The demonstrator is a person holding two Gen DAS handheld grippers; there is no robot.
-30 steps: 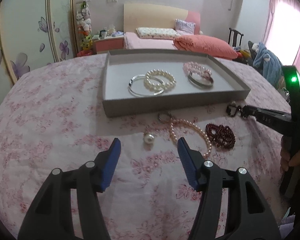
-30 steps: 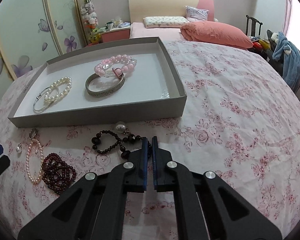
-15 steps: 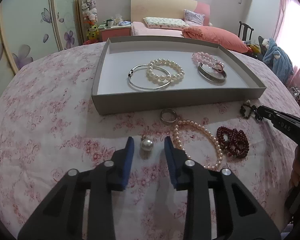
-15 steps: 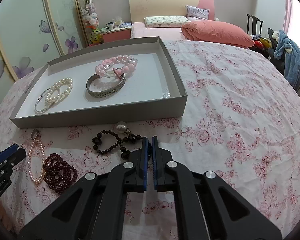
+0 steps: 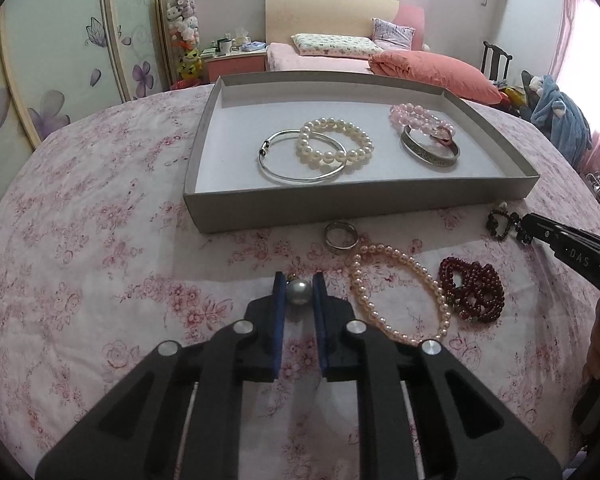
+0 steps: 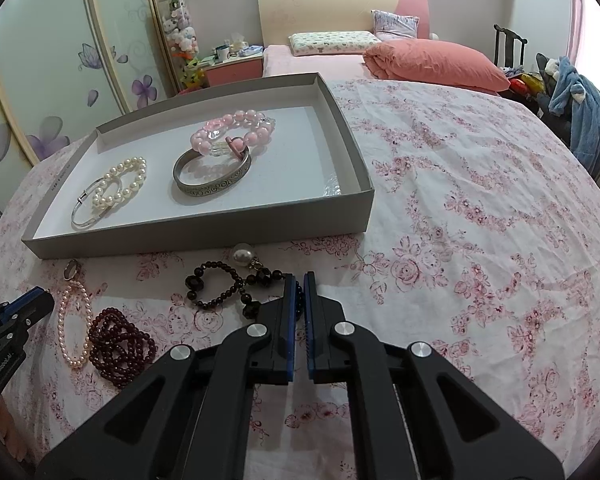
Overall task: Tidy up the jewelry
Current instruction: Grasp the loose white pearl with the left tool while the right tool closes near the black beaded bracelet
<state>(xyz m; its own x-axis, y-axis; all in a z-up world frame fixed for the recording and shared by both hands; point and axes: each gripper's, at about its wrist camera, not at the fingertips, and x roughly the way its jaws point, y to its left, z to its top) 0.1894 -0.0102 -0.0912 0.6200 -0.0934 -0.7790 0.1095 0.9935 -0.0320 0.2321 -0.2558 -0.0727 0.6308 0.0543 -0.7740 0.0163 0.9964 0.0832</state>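
Observation:
My left gripper [image 5: 299, 286] is shut on a grey pearl pendant [image 5: 299, 293] that rests on the floral cloth. My right gripper [image 6: 299, 282] is shut on the end of a black bead bracelet [image 6: 220, 286] with a white pearl charm [image 6: 243, 255]; the bracelet also shows in the left wrist view [image 5: 500, 222]. A grey tray [image 5: 352, 206] holds a silver bangle [image 5: 296, 170], a white pearl bracelet [image 5: 334, 146], a pink bead bracelet [image 5: 420, 118] and an engraved metal bangle [image 5: 430, 156]. It also shows in the right wrist view [image 6: 204, 232].
On the cloth in front of the tray lie a silver ring [image 5: 341, 235], a pearl necklace [image 5: 400, 292] and a dark red bead bracelet [image 5: 474, 290]. A bed [image 5: 380, 60] with pillows stands behind. Wardrobe doors [image 5: 60, 60] are at the left.
My left gripper moved forward and closed its jaws around the grey pearl pendant. My right gripper stayed shut on the black bead bracelet, almost still.

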